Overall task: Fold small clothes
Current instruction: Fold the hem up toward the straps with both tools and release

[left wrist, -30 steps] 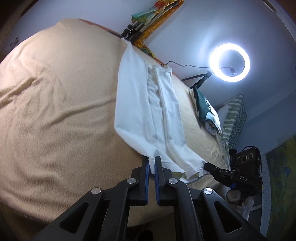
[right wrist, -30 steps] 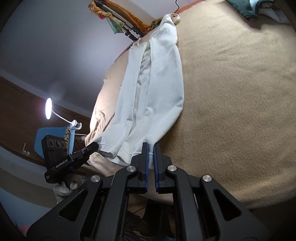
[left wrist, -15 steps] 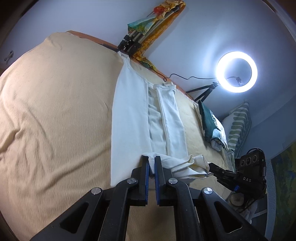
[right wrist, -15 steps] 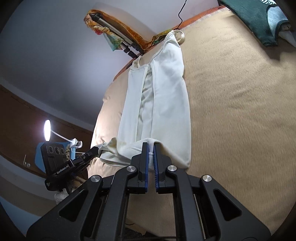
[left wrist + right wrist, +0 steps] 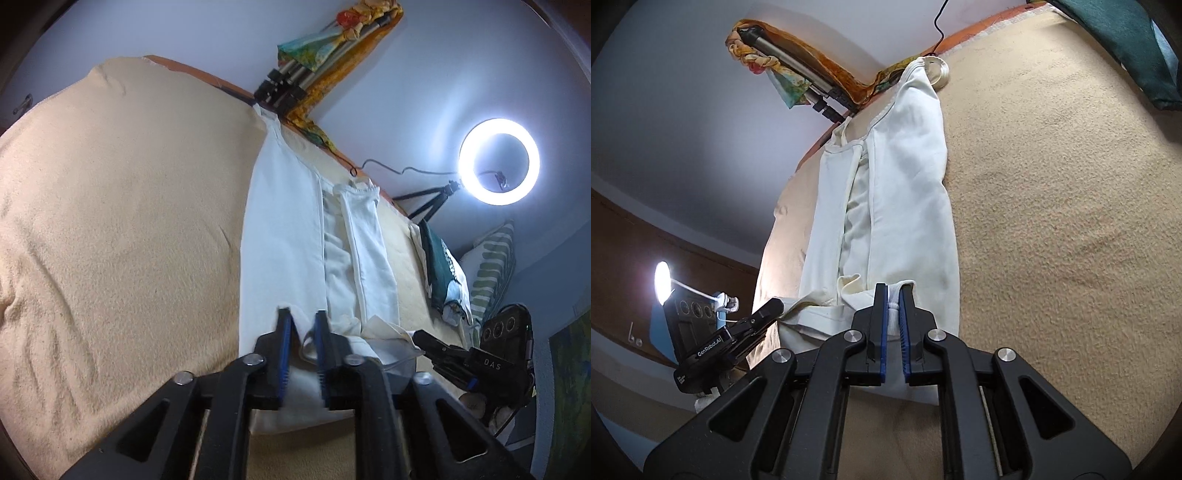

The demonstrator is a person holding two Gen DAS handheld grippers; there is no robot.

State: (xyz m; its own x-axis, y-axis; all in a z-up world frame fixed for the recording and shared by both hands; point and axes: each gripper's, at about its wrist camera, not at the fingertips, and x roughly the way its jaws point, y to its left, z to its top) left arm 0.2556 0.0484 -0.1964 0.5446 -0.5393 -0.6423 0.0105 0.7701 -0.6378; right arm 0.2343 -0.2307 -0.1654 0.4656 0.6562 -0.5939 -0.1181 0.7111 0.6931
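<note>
A white garment (image 5: pixel 284 236) lies lengthwise on the tan blanket (image 5: pixel 118 229), running from the near edge to the far edge by the wall, its long sides already turned in toward the middle so it forms a narrow strip. The near end is doubled over onto the strip, and both claws sit at that fold.

The left gripper (image 5: pixel 300 325) stands slightly spread, with a little loose cloth between the blue pads but not squeezed. The right gripper (image 5: pixel 893 301) is nearly pressed together and pinches a bunched bit of the white hem at its tips.

The cloth looks like a soft, light knit (cotton, by the look of it): it drapes, wrinkles and sags wherever it is unsupported, so it will not hold a crease by itself. A grip at one point would probably let the middle droop and the tucked sides spill open. The best hold, in my judgement, is at the two near corners of the folded edge, through all layers, one claw per corner, keeping the edge taut between them. It is not fragile, and hardly slippery on the fuzzy blanket, which should hold the lower layer in place.
</note>
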